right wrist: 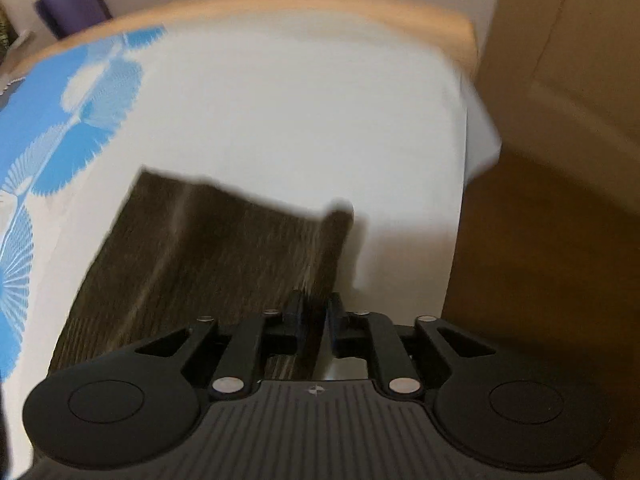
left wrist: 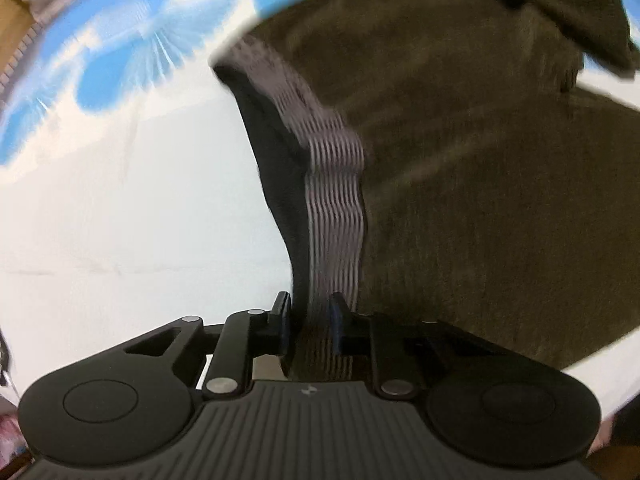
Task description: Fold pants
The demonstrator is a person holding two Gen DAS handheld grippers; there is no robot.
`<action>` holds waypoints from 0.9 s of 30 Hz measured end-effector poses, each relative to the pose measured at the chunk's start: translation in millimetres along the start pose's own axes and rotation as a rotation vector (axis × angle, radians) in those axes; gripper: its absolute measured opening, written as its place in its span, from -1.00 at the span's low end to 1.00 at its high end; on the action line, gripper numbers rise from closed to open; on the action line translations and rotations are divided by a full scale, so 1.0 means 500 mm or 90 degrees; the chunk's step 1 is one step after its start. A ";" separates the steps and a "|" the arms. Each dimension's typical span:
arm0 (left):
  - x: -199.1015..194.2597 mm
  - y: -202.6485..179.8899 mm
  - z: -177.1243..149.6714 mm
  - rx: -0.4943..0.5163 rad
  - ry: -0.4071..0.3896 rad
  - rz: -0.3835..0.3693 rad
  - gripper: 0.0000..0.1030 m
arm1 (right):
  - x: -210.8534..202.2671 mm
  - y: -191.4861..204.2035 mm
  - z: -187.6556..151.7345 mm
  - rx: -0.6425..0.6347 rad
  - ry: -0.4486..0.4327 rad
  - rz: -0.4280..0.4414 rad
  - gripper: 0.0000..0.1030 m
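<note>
While angled steeply down, both grippers' jaws clenched on the pants (left wrist: 460,184): left gripper (left wrist: 310,320), right gripper (right wrist: 316,316).

White-and-blue bedsheet (right wrist: 280,120), tan wooden bed edge (right wrist: 320,4), brown wardrobe (right wrist: 560,80).

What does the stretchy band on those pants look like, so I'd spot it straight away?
On the white and blue sheet lie dark olive-brown pants. Along their left edge runs the waistband, between the left fingers. It alone is pale grey and ribbed.
</note>
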State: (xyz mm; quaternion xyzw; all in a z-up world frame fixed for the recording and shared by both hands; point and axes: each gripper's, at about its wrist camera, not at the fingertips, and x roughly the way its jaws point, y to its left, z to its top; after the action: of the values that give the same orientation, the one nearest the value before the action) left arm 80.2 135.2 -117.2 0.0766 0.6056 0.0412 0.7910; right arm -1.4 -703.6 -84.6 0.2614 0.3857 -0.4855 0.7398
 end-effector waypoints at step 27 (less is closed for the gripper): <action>-0.056 -0.210 0.136 0.032 -0.106 -0.106 -0.58 | -0.173 0.493 -0.146 -0.341 -0.049 0.491 -0.60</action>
State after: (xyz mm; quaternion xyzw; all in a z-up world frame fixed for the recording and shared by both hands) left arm 135.6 22.6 -91.0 0.0492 0.5426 -0.0465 0.8373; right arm 182.1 -506.8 -51.5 0.1673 0.3447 -0.0680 0.9212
